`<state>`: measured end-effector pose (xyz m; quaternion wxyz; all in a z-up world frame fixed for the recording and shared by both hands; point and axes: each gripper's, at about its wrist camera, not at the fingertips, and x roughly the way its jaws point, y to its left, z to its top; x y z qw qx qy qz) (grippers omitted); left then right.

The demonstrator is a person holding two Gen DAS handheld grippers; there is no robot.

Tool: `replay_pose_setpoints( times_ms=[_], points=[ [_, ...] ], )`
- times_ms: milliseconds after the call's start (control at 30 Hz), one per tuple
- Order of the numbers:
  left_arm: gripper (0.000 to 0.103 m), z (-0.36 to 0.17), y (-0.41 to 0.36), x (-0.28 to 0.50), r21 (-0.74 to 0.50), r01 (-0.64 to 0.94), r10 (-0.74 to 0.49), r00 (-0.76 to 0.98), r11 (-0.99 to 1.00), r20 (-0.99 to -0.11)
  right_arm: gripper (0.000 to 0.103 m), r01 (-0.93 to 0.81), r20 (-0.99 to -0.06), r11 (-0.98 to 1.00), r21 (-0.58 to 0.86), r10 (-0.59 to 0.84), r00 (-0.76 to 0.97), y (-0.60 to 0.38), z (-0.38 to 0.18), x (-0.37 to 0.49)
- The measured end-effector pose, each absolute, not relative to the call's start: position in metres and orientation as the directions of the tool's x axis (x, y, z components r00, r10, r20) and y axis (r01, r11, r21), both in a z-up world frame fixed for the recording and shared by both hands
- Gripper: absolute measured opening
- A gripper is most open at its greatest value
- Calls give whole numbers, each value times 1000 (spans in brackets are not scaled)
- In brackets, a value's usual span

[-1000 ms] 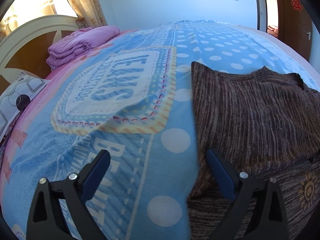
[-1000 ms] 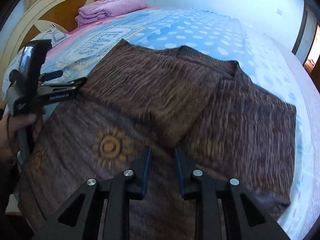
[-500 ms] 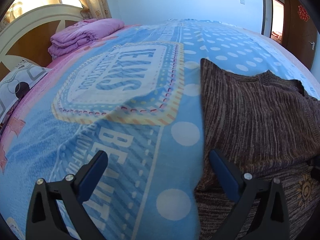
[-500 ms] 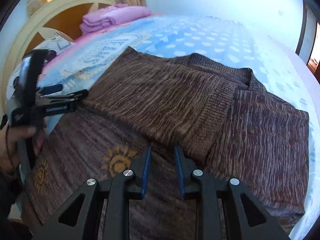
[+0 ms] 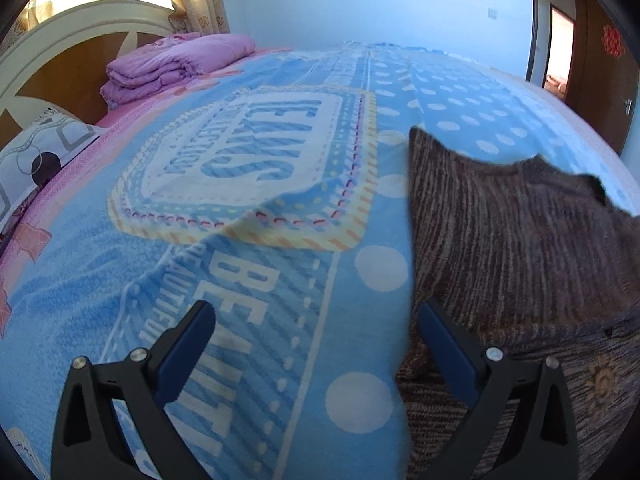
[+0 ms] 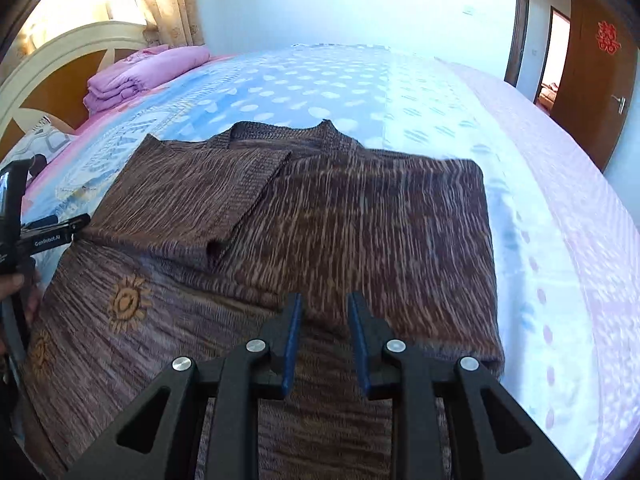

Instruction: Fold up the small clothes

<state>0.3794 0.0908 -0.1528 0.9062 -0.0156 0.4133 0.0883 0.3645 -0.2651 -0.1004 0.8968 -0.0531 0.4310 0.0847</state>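
Right wrist view: right gripper, jaws slightly parted (pinching nothing), is hovering over the sweater; it should seize the right edge squarely.

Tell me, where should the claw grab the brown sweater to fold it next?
Probably the bottom hem of the brown sweater, down by the sun patches. Both sleeves already lie folded across the chest, so the long bottom part is what is left to fold. Each claw could pinch a hem corner from its own side, sliding one finger under the flat edge, then lift it toward the collar.
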Motion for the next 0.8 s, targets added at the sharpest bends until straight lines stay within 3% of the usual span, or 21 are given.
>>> replay_pose_setpoints(
  times_ms=[67, 167, 300, 433, 467, 567, 800],
  points=[
    [103, -144, 95, 376, 28, -188, 148, 665, 982, -732, 35, -209, -769, 978, -26, 114, 629, -263, -101, 357],
    [103, -133, 88, 380, 28, -173, 143, 700, 985, -700, 36, -244, -765, 969, -25, 139, 629, -254, -102, 348],
    [103, -130, 56, 401, 137, -98, 167, 696, 986, -698, 36, -261, -766, 963, -67, 118, 632, -239, -107, 357],
    [103, -155, 41, 421, 298, -77, 278, 631, 951, -724, 36, -231, -780, 972, -47, 109, 616, -244, -109, 375],
    [103, -157, 45, 421, 292, -83, 277, 629, 953, -726, 37, -221, -787, 974, -52, 96, 609, -246, -111, 377],
    [103, -159, 64, 415, 227, -116, 249, 623, 967, -742, 53, -183, -796, 982, -40, 79, 600, -259, -115, 379],
    [103, -148, 68, 402, 149, -100, 178, 650, 984, -739, 61, -188, -809, 982, -7, 105, 579, -266, -120, 381]
  ],
)
